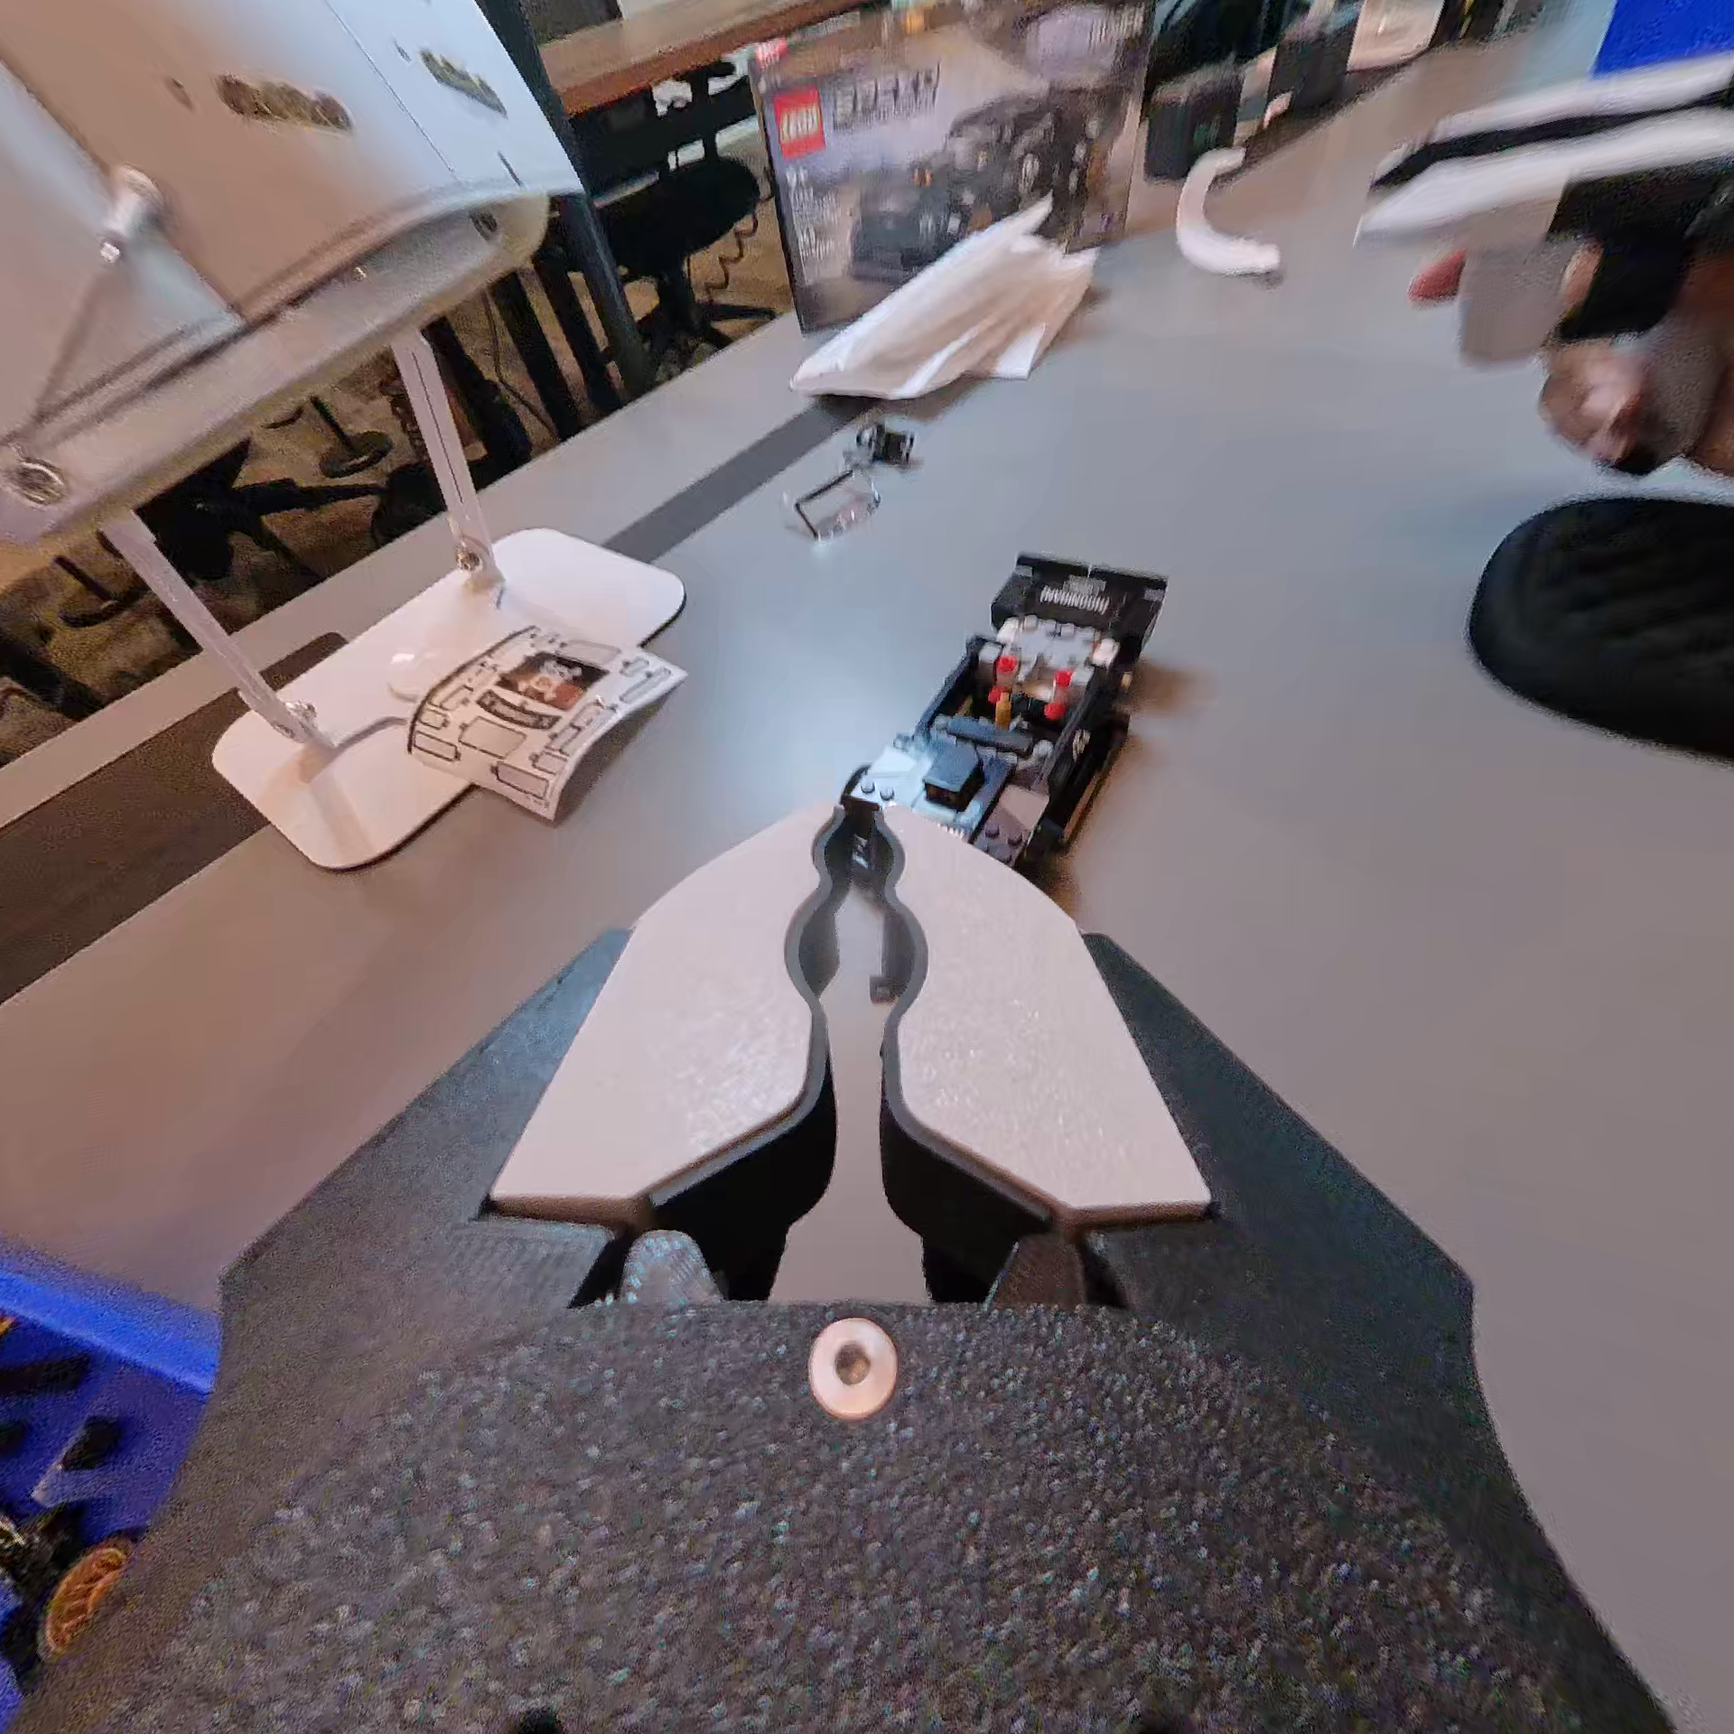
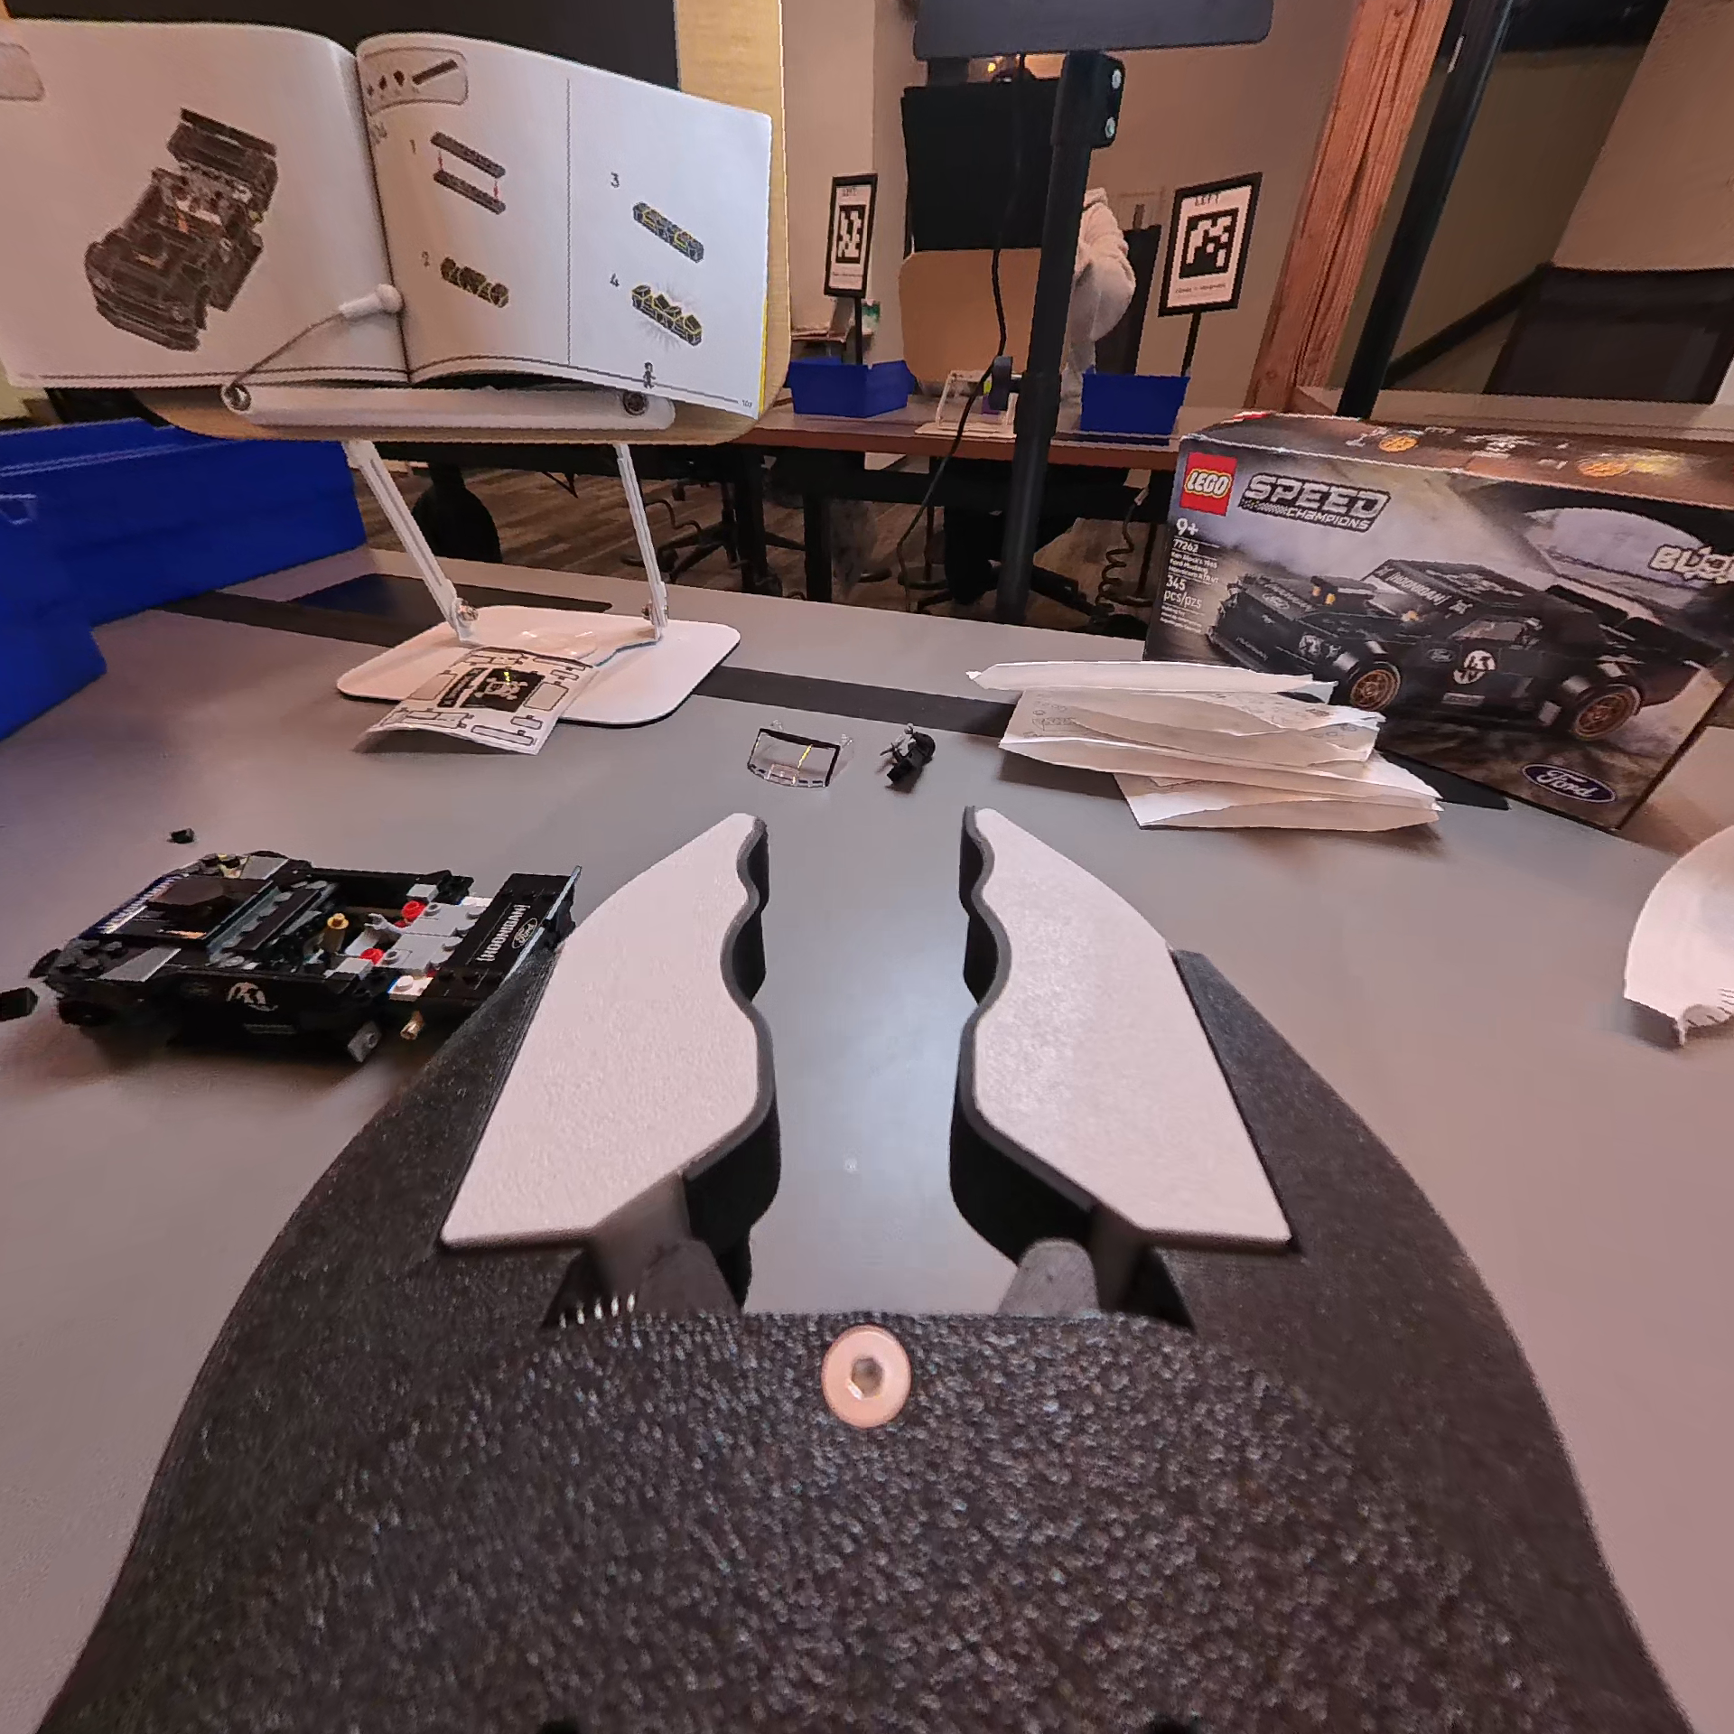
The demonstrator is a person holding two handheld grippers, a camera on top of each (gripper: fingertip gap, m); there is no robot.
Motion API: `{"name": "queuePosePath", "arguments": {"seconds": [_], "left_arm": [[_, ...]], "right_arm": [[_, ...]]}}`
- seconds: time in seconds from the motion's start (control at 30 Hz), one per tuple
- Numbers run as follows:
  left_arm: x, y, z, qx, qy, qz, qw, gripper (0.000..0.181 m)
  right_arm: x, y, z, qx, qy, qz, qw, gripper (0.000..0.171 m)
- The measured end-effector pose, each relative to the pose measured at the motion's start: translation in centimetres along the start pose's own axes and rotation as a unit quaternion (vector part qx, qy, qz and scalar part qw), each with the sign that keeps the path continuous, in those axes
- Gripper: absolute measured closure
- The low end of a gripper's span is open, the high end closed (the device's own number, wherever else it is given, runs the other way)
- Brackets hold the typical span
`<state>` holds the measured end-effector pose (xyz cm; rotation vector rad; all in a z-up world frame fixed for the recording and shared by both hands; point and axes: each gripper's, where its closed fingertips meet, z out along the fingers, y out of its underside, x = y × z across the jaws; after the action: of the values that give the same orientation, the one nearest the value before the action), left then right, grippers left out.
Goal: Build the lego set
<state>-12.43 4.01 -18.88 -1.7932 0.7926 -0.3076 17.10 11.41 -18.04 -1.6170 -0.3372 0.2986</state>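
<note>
The partly built black Lego car (image 1: 1023, 694) lies on the grey table (image 1: 1314, 938). It also shows at the left of the right wrist view (image 2: 300, 938). My left gripper (image 1: 859, 840) is shut on a thin black Lego part (image 1: 880, 938) and holds it just short of the car's near end. My right gripper (image 2: 863, 826) is open and empty over bare table, to the right of the car. It shows blurred at the top right of the left wrist view (image 1: 1501, 197), held by a hand.
A clear windshield piece (image 2: 798, 751) and a small black part (image 2: 905, 751) lie beyond the car. White bags (image 2: 1201, 741) and the set box (image 2: 1464, 600) are at the back right. The booklet (image 2: 375, 216) sits on a white stand (image 2: 563, 676) with a sticker sheet (image 2: 479, 704). A blue bin (image 1: 84, 1407) is near left. The grippers' ends are close to 30 centimetres from one another.
</note>
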Motion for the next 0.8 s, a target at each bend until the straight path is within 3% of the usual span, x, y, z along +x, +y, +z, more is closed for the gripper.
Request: {"name": "queuePosePath", "arguments": {"seconds": [0.27, 0.6, 0.8], "left_arm": [[0.2, 4.3, 2.0, -0.069, -0.034, 0.088, 0.993, 0.181], [-0.7, 5.1, 2.0, -0.062, -0.036, 0.057, 0.996, 0.181], [-1.7, 3.0, 0.6, -0.024, -0.050, 0.040, 0.998, 0.180]], "right_arm": [[-0.1, 0.4, 0.3, -0.008, -0.004, 0.001, 1.000, 0.132], [0.1, 1.2, 0.7, -0.026, 0.002, -0.001, 1.000, 0.132], [0.0, 1.2, 0.8, -0.026, 0.000, -0.001, 1.000, 0.132]]}}
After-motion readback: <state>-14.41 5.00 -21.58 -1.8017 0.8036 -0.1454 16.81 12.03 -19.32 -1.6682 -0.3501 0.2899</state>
